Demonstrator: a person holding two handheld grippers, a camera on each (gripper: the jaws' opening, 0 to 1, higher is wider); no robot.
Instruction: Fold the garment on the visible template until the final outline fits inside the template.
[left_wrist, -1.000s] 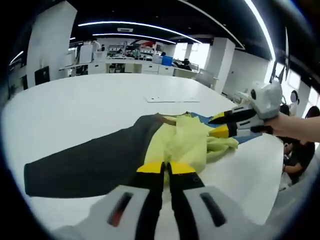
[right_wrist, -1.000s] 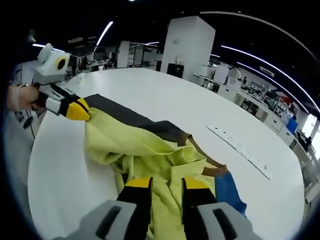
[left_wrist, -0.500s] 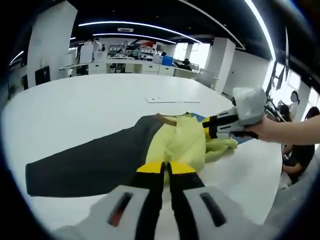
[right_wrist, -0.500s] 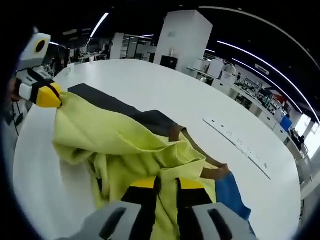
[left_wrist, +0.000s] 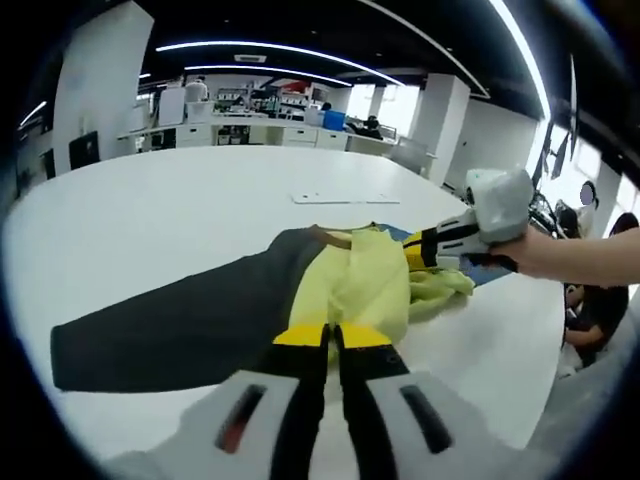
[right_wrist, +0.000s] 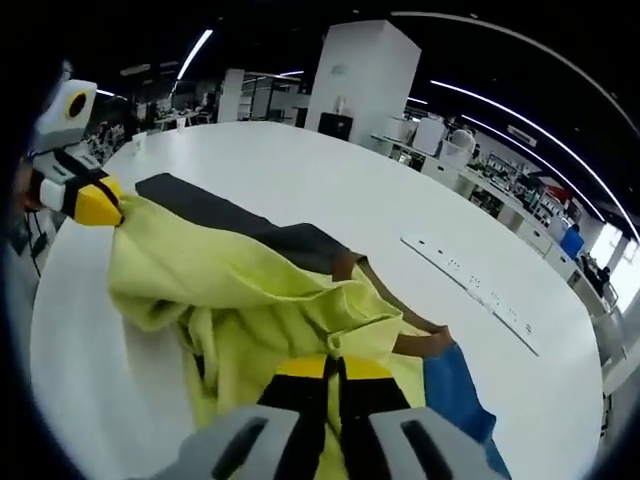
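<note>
Closing moments ago, the right gripper (right_wrist: 333, 368) now pinches the yellow garment (right_wrist: 250, 300) near the worktop (right_wrist: 330, 190) edge, as does the left gripper (left_wrist: 332, 335), readying a fold.

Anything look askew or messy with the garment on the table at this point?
Yes. The garment is bunched: its yellow-green part lies in a crumpled heap with loose folds, not flat on the white table. Both tongs are shut on the yellow fabric, the left tongs at one corner, the right tongs mid-heap.
</note>
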